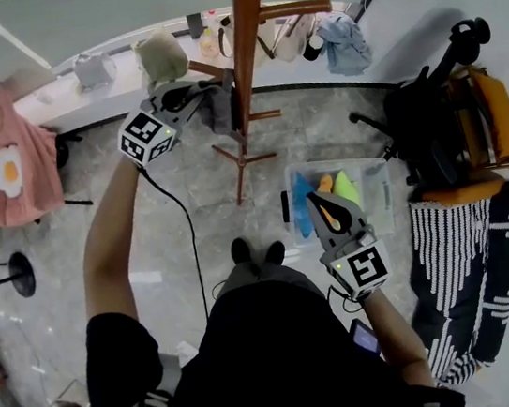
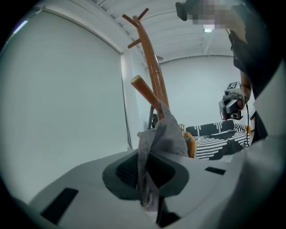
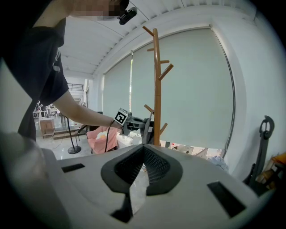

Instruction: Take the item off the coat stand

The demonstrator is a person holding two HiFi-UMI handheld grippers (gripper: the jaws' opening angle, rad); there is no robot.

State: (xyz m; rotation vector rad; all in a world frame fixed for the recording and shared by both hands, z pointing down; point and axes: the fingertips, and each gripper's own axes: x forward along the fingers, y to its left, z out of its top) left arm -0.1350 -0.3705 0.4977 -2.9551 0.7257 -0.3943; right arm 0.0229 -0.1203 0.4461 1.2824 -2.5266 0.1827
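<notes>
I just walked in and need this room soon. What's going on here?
A person is working at the wooden coat stand with two handheld grippers. The left gripper is shut on a grey cloth that hangs on the stand, not yet lifted off. The right gripper, shut and empty, is held lower, away from the stand.

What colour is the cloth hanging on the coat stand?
Grey. The cloth shows best in the left gripper view.

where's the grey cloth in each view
Head view: cloth upper centre, just left of the stand.
Left gripper view: cloth at centre, pinched in the left hand-held gripper.
Right gripper view: cloth small, mid-frame, left of the stand.
Shared landmark: the wooden stand.
</notes>
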